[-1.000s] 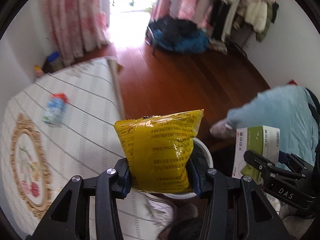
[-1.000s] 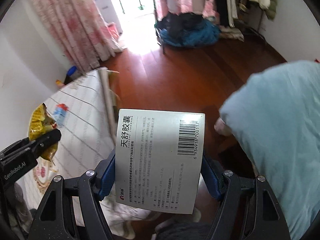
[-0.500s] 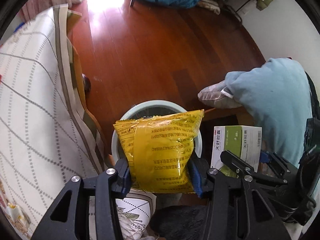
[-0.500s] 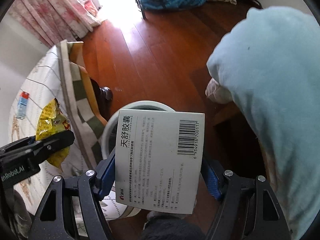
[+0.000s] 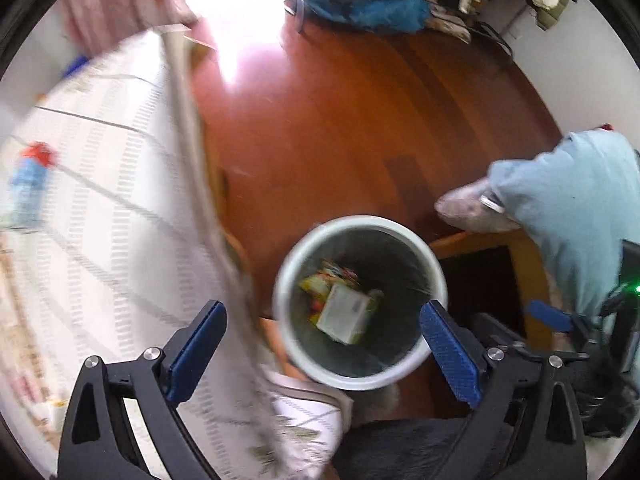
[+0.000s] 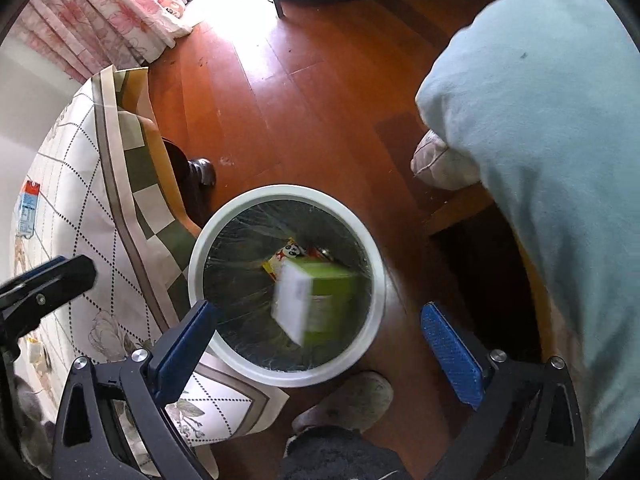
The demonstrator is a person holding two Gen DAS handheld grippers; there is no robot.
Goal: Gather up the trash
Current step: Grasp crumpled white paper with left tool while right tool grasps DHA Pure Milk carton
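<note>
- The right gripper point(image 6: 320, 332) is hanging wide open over the white bin point(image 6: 224, 216).
- A green box point(image 6: 320, 304), blurred, perhaps falling, is sitting toward the bin's five o'clock side.

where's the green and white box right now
In both wrist views the green and white box is inside the white bin on the floor, beside a yellow wrapper.

The left gripper point(image 5: 322, 346) has let go of the yellow snack bag point(image 5: 314, 282), which now lies in the white trash bin point(image 5: 280, 280). The right gripper point(image 6: 318, 346) has also spread its fingers, and its green-and-white medicine box point(image 6: 316, 304) is inside the bin, blurred.
</note>
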